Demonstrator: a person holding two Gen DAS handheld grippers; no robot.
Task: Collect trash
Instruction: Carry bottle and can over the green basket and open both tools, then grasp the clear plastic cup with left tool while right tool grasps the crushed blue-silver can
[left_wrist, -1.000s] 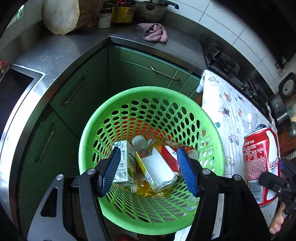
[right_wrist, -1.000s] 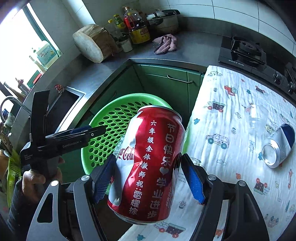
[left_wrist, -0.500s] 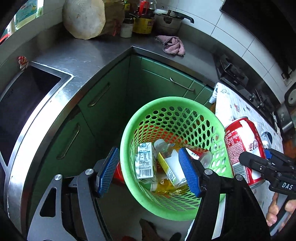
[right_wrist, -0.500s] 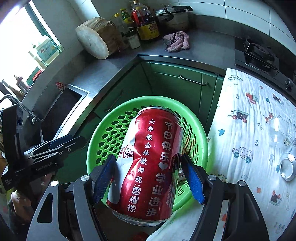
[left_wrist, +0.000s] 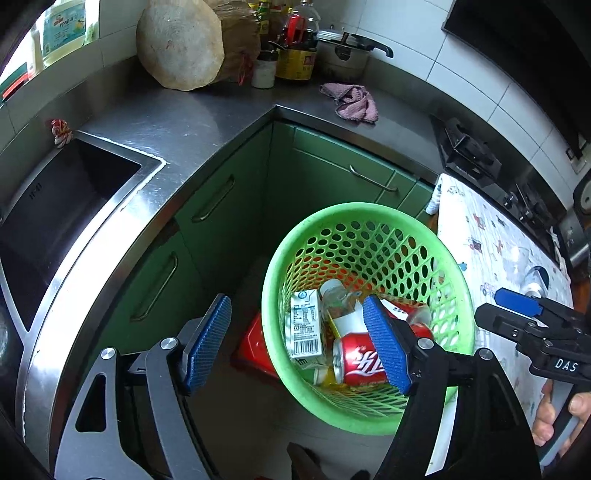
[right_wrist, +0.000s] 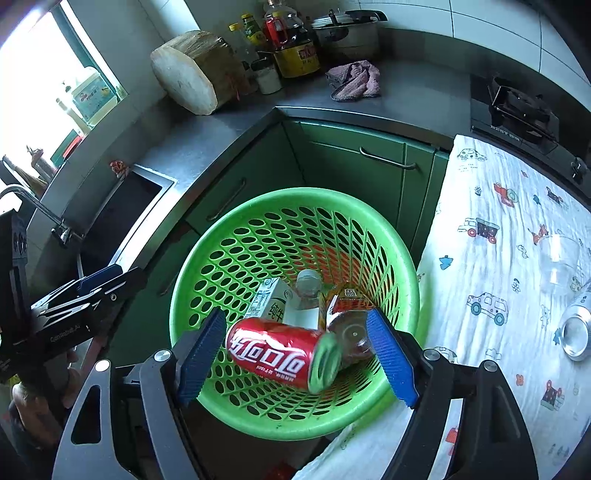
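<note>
red can (right_wrist: 273, 350): on its side in the green basket (right_wrist: 295, 199), on the other trash; right gripper (right_wrist: 295, 354) jaws just opened, empty, above it; left gripper (left_wrist: 295, 343) jaws just opened, empty

Red can (right_wrist: 275, 352) in green basket (right_wrist: 295, 201): white Chinese Coca-Cola script, seen upside down. Right gripper (left_wrist: 532, 334) body has "DAS". Stove (right_wrist: 511, 122) front has "BEST" and more letters, too small. Milk carton (left_wrist: 304, 325): barcode, nutrition table unreadable.

A patterned tablecloth (right_wrist: 491, 258) carries a clear cup (right_wrist: 559, 258) and a silver can (right_wrist: 578, 328).
</note>
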